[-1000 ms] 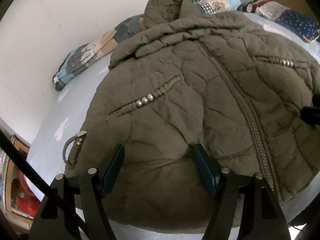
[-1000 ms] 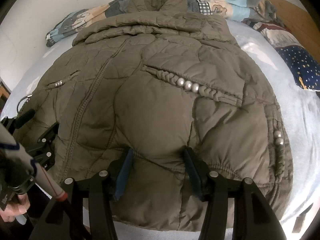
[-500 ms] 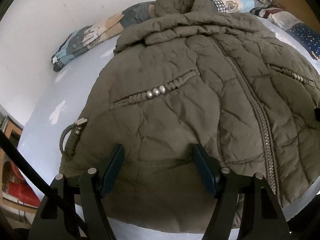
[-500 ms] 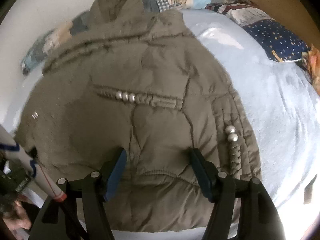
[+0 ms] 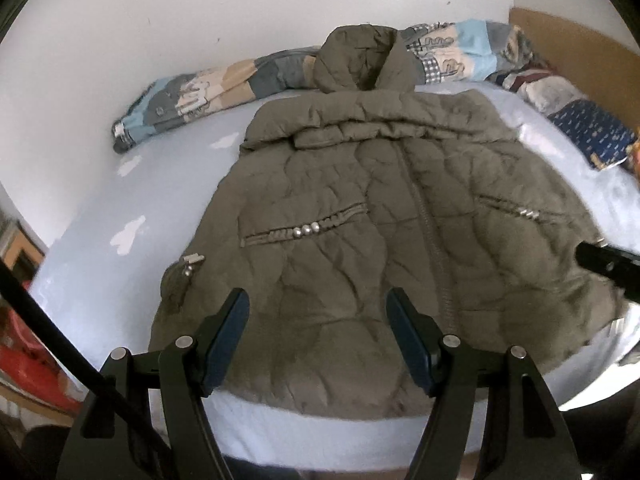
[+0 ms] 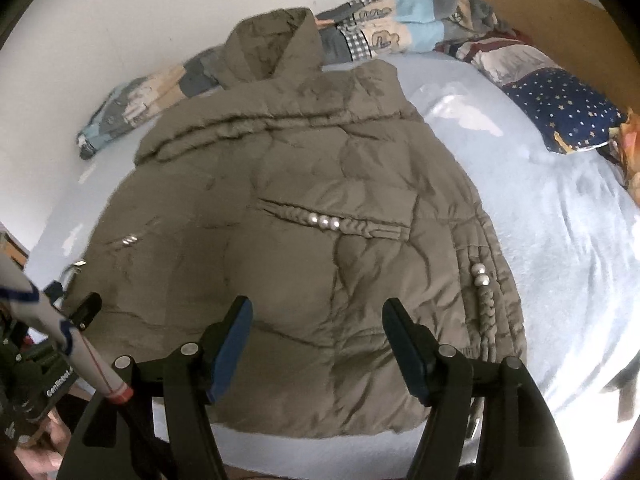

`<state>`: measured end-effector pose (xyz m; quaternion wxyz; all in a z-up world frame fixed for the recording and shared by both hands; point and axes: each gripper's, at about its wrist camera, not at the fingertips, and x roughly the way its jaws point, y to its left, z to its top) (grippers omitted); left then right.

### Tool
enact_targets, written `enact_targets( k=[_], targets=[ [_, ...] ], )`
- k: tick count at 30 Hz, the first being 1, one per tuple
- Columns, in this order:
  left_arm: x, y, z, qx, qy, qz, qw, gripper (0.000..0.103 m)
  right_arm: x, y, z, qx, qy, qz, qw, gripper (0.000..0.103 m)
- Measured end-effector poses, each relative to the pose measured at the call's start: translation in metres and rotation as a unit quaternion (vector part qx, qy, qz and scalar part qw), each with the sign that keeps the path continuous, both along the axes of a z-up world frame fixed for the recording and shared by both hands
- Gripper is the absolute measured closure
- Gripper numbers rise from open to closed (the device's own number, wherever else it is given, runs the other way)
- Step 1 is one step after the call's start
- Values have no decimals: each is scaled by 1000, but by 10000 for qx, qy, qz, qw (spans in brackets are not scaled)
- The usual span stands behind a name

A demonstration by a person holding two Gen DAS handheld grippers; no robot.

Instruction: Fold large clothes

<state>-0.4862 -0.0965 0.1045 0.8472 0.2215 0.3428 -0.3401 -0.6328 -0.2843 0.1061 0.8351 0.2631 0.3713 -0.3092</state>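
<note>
Jacket (image 5: 360,248) flat on bed (image 5: 100,240), below both hand-held grippers (image 5: 316,320) (image 6: 316,320), jaws apart, gripping nothing

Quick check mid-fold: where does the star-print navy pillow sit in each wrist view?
Left wrist: navy star pillow at the far right edge, beyond the jacket's shoulder.
Right wrist: same pillow upper right, larger, on the pale blue sheet.
Shared landmark: the patchwork quilt along the white wall behind the jacket's hood.
</note>
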Motion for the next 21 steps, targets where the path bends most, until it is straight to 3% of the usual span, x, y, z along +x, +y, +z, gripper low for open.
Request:
enact_targets(
  k=[9,16,21],
  targets=[
    [14,3,84,-800,281,-28,9964,30,-28,28,34,288,-687,3,9972,30],
    [31,-11,151,-1220,372,-254,9915,30,-47,22,93,44,-1198,18,9928,30],
    [52,-23,197,-1488,468,-332,9872,28,-36,-2,132,40,-1333,181,9909,30]
  ],
)
